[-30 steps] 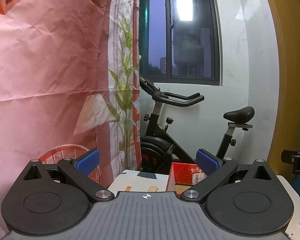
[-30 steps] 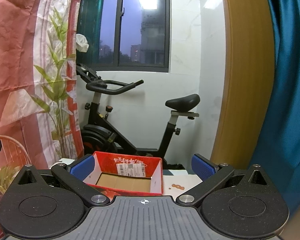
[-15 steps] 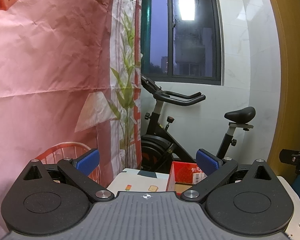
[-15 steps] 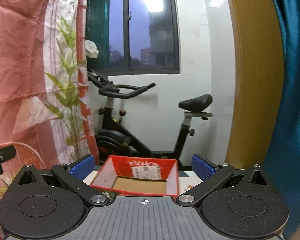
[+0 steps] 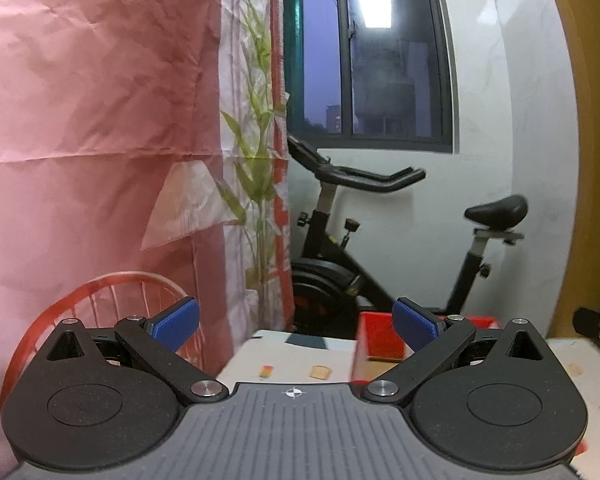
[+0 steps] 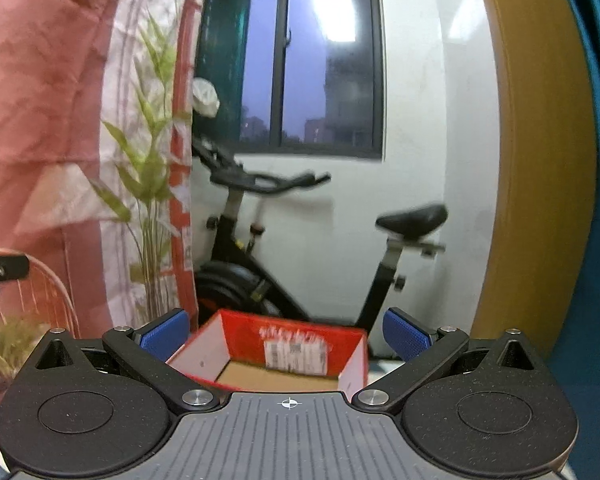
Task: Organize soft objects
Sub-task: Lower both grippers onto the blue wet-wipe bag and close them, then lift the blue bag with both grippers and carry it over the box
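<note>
Left wrist view
Left gripper point(image 5: 296, 322): held spread wide, nothing between the blue pads point(image 5: 178, 322).
Red cardboard box point(image 5: 374, 336): seen on the table point(image 5: 284, 354) in front of the exercise bike point(image 5: 340, 264), partly hidden behind the right pad.

Right wrist view
Right gripper point(image 6: 286, 334): fingers parted, empty.
Red cardboard box point(image 6: 284, 350): framed between the pads, open-topped, its visible interior bare, below the exercise bike point(image 6: 260, 272).
Soft objects: none can be made out.
</note>
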